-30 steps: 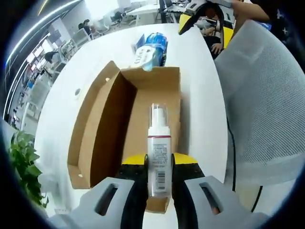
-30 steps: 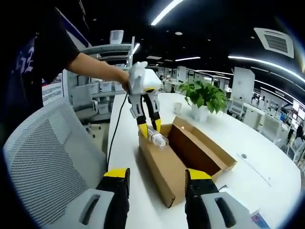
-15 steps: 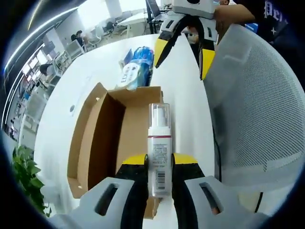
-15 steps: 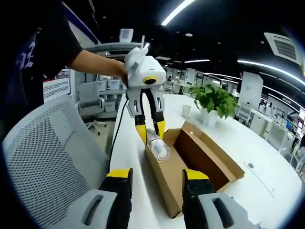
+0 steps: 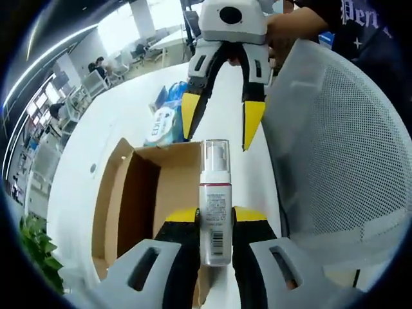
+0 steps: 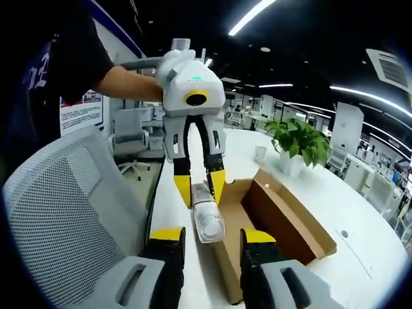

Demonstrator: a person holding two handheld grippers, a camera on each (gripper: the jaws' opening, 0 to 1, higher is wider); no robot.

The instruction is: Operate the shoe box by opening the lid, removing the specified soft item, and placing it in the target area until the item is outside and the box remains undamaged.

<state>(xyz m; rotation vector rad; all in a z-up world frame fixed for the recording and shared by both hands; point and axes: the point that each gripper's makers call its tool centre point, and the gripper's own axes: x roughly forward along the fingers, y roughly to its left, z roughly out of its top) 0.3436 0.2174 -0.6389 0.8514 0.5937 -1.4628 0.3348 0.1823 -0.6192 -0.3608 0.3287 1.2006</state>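
Lifted clear, bottle (image 5: 214,199) in left gripper (image 5: 214,222); box (image 5: 138,193) open (empty).

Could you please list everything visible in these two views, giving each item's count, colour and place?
White pump bottle with clear cap: one, held between the left gripper's fingers.
Brown cardboard shoe box: one, open, on the table.
Round white table: one, under the box.
Blue-and-white soft packs: two, table, beyond the box.
Grey mesh chair: one, beside the table.
Green potted plant: one, far side of the table.
Left gripper: yellow fingers, shut on bottle.
Right gripper: yellow fingers, open.
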